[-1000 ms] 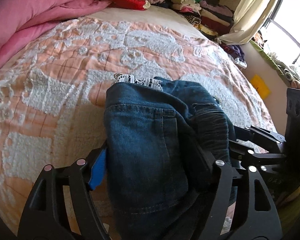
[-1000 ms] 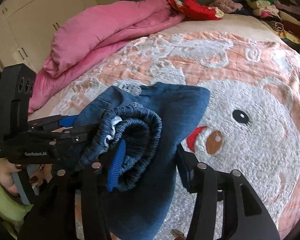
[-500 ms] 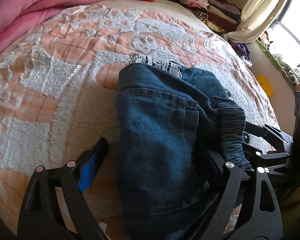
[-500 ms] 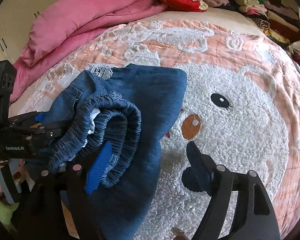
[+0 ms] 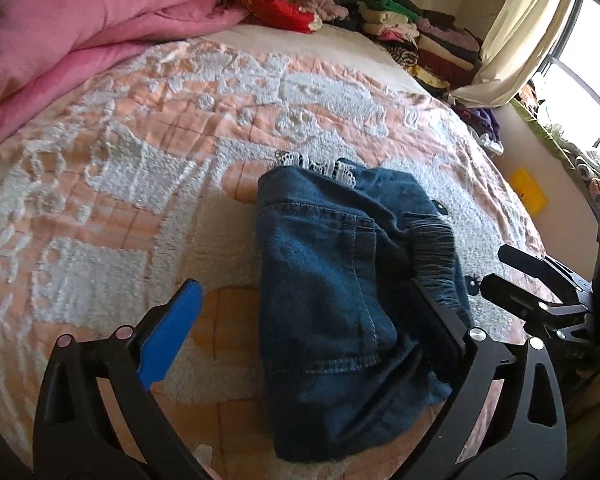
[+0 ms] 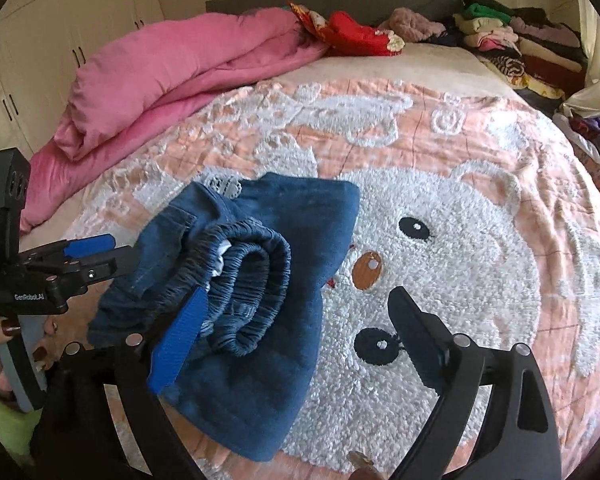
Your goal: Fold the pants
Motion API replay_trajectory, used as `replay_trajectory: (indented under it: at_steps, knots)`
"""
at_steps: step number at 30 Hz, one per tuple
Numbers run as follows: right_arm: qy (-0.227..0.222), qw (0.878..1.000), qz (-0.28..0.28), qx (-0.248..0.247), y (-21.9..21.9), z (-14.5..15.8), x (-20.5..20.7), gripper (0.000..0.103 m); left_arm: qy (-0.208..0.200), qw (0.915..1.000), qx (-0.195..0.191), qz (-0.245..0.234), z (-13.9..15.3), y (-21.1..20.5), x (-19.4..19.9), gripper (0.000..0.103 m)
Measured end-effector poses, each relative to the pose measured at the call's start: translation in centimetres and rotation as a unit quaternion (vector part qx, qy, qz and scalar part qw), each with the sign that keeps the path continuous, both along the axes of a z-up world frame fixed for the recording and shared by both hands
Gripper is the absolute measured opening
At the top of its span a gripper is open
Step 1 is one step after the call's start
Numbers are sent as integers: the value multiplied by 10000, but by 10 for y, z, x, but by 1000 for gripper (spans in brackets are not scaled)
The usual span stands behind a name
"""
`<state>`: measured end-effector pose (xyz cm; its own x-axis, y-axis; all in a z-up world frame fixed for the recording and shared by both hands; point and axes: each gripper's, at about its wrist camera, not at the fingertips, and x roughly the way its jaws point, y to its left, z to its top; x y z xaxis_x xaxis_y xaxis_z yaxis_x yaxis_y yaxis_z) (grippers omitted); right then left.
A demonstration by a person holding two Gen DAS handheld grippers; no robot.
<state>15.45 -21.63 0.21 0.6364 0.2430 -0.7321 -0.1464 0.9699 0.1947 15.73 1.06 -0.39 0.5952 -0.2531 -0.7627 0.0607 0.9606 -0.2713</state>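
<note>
Folded denim pants (image 5: 340, 300) lie on a peach bedspread (image 5: 120, 200) with a raised white bear motif, near the foot edge of the bed. In the right wrist view the pants (image 6: 260, 280) cover the left side of the bear's face (image 6: 440, 260); one eye, the orange nose and a second eye below it show, while the mouth area is mostly hidden under the cloth. The elastic waistband (image 6: 252, 280) curls upward in a loop on top of the fold, with a pale lining barely visible inside it. A strip of white lace (image 5: 320, 166) pokes out at the far edge of the pants.

Left tool (image 5: 308, 336): fingers spread wide apart, straddling the pants; the blue pad (image 5: 172, 332) stands clear of the cloth, while the other finger lies against or under the waistband side, the contact itself hidden. Right tool (image 6: 296, 340): fingers likewise apart, holding nothing; its blue pad (image 6: 180, 336) overlaps the waistband in the view, so touching cannot be told, and the dark finger (image 6: 416, 332) hangs over the bear's lower eye.

A pink duvet (image 6: 172, 68) lies bunched along the left of the bed. Stacked clothes (image 6: 512, 44) at the far right corner are partly cut off by the lens rim.
</note>
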Motion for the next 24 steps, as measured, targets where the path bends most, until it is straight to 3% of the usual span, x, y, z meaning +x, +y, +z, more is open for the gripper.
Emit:
replay_trajectory:
  at_steps: [10,12,24]
  knots:
    - [-412,9985,-164,-321,8,24,-33,91,-359,9992,149,69,25,-1,-39,93]
    - [-497,9979,-193,-373,9,28,-41,98,-419,9989,188,68,28,-2,-48,93]
    - [-774,9960,-172,-404,18,47,-86,98,-617,9975,341,45,39,-5,-92,93]
